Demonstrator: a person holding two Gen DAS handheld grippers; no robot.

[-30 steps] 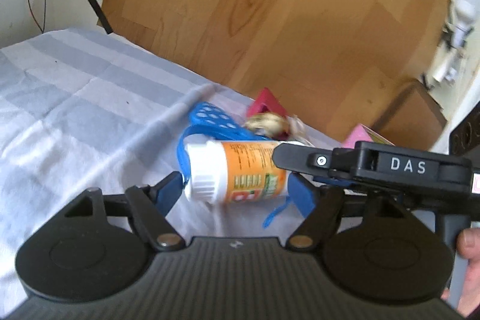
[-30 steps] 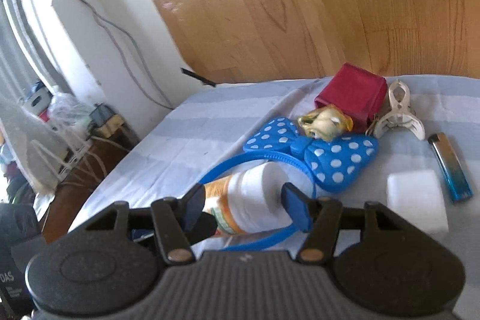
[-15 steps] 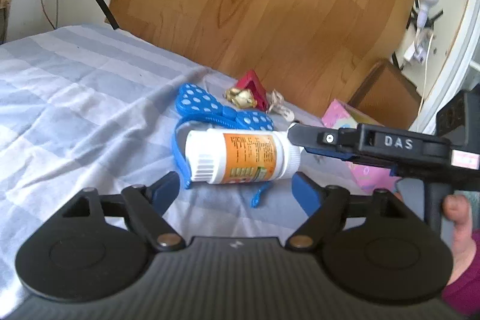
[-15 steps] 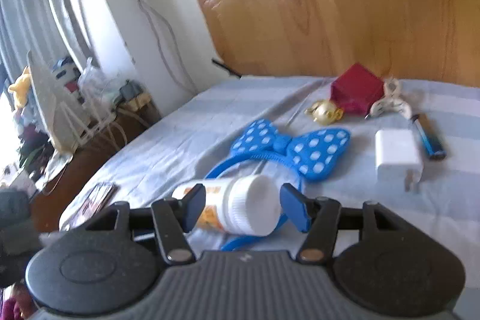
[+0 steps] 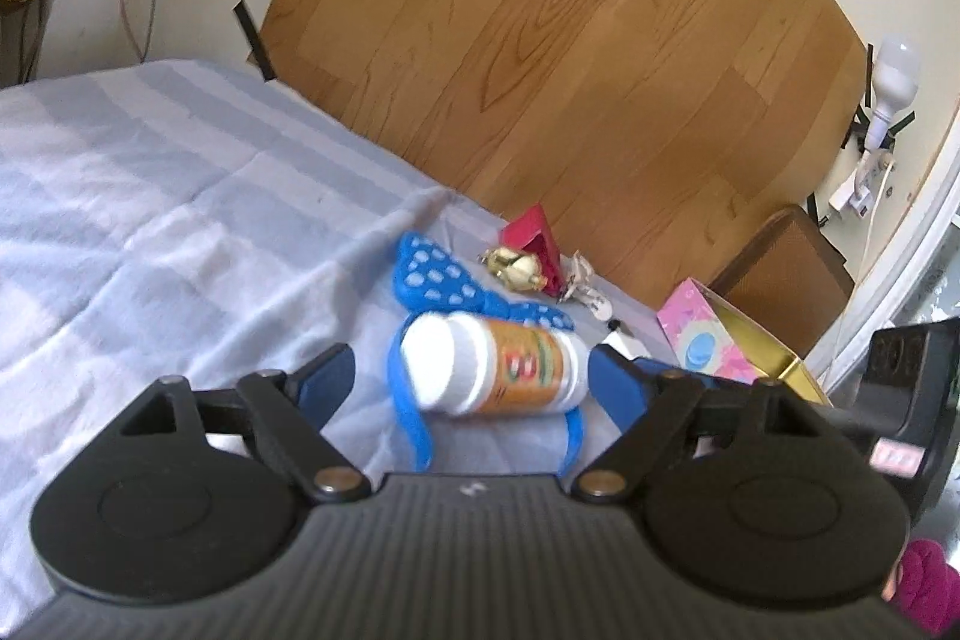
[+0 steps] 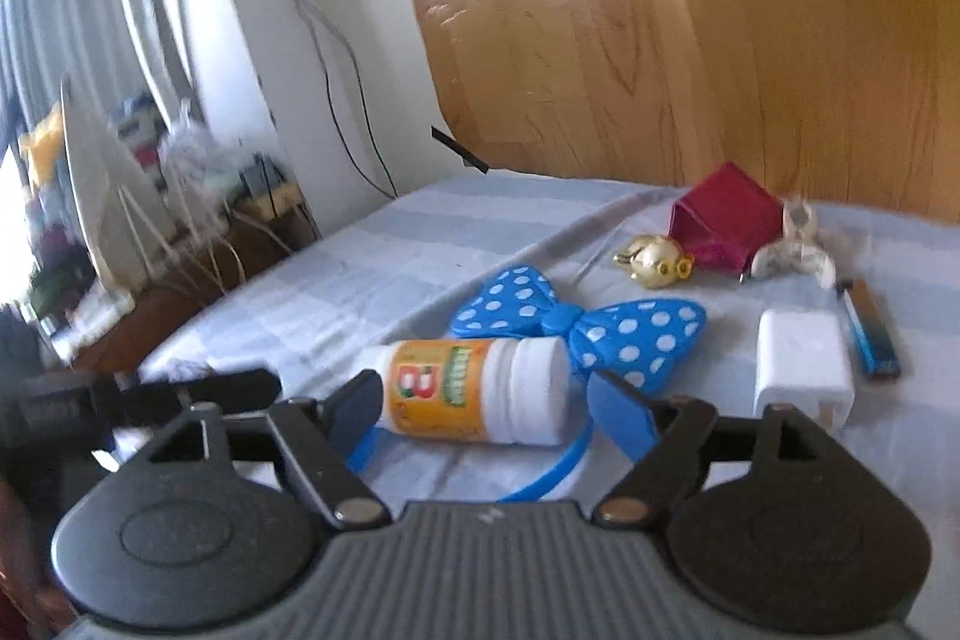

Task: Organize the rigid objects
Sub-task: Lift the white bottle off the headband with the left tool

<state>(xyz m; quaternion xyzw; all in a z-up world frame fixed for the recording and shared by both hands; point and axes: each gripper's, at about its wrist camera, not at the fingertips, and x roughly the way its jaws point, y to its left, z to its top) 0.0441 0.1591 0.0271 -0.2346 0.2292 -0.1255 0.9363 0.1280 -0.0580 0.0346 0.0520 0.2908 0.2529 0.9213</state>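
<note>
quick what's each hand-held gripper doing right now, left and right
Left hand-held gripper: open, holding nothing; the bottle lies between its fingers.
Right hand-held gripper: open, holding nothing.

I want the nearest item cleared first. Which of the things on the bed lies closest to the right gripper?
The orange-labelled pill bottle, on its side between the open right gripper fingers; every other item lies beyond it.
</note>
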